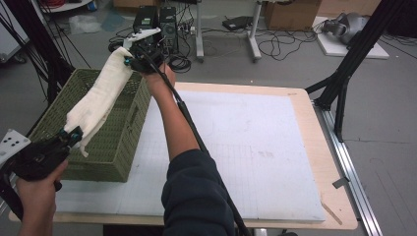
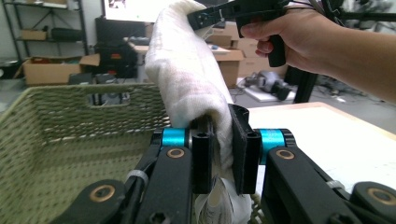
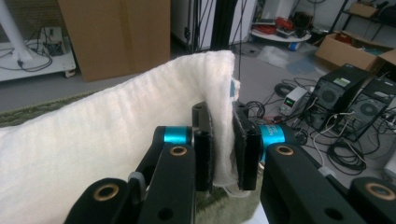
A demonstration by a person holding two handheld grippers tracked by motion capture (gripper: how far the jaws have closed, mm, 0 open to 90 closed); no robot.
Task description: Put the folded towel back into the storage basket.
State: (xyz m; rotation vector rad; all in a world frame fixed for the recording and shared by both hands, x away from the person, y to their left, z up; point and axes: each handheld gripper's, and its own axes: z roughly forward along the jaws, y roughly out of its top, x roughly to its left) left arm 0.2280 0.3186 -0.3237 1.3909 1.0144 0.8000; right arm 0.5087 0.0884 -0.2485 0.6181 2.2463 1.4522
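Two tools pinch one white, soft cloth towel (image 1: 101,96), stretched as a rolled band in the left half of the high view. Lower left: left tool (image 1: 74,133), jaws pressed together on the towel's lower end, hand (image 1: 37,194) gripping below it. Towel runs up and to the right, above the olive-green woven plastic basket (image 1: 115,147), which sits on the pale worktop (image 1: 255,147) at its left edge. Upper centre-left: right tool (image 1: 132,61), jaws pressed together on the towel's upper end, above the basket's far corner. Left gripper view: towel (image 2: 187,70) clamped at centre, basket (image 2: 56,140) at left, right tool (image 2: 198,18) at top. Right gripper view: towel (image 3: 116,135) fills left, edge clamped at centre.
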